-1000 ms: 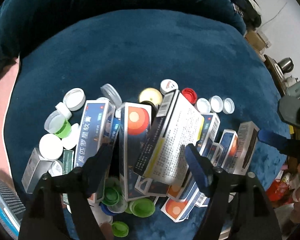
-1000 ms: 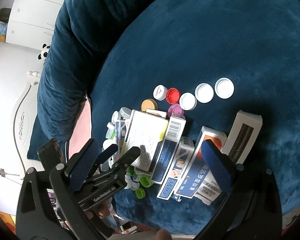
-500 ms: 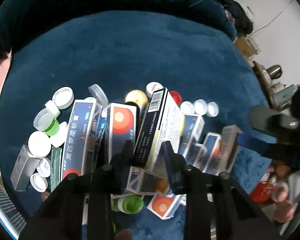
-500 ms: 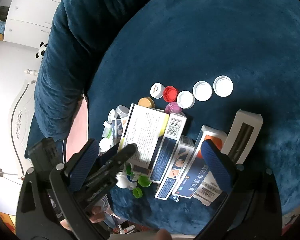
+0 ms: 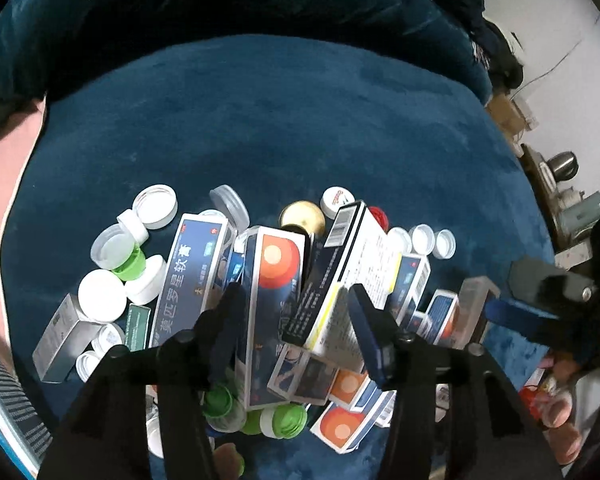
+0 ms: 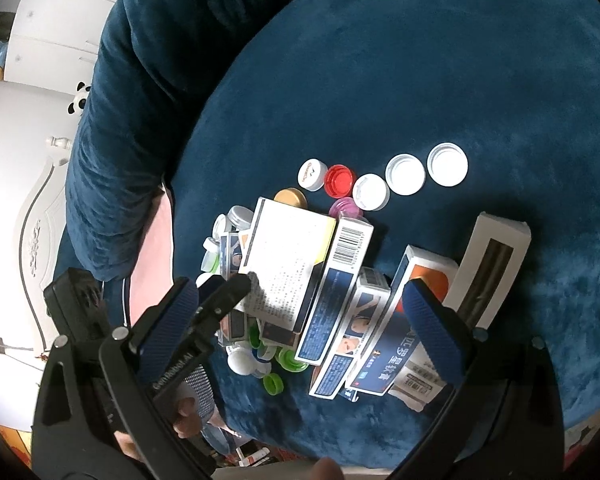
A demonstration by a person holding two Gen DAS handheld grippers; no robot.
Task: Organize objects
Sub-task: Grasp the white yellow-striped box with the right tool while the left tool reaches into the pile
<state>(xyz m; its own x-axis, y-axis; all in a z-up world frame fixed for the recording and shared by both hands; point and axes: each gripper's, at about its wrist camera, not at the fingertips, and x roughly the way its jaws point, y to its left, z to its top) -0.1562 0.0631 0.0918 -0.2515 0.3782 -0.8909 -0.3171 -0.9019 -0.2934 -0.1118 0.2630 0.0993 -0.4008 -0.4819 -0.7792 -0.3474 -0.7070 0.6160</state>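
A heap of medicine boxes and bottle caps lies on a dark blue velvet cushion (image 5: 300, 128). On top leans a white box with a barcode and a dark side (image 5: 360, 256) (image 6: 288, 264), next to a blue box with an orange circle (image 5: 272, 276). My left gripper (image 5: 296, 324) hangs over both boxes. Its jaws are opening, and the pads stand apart from the boxes between them. In the right wrist view its fingertip (image 6: 240, 284) lies over the white box's face. My right gripper (image 6: 300, 320) is wide open above the right side of the heap and holds nothing.
White caps (image 6: 404, 172) and a red cap (image 6: 340, 179) form a row beyond the heap. Green caps (image 5: 284, 420) lie near the front. A tall white box with a dark window (image 6: 492, 268) stands at the right. A pink surface (image 5: 4, 160) borders the cushion on the left.
The left gripper's jaws closed nearly shut by the white box's near edge, then spread again. The white box now shows more of its dark side. The right gripper has not moved.
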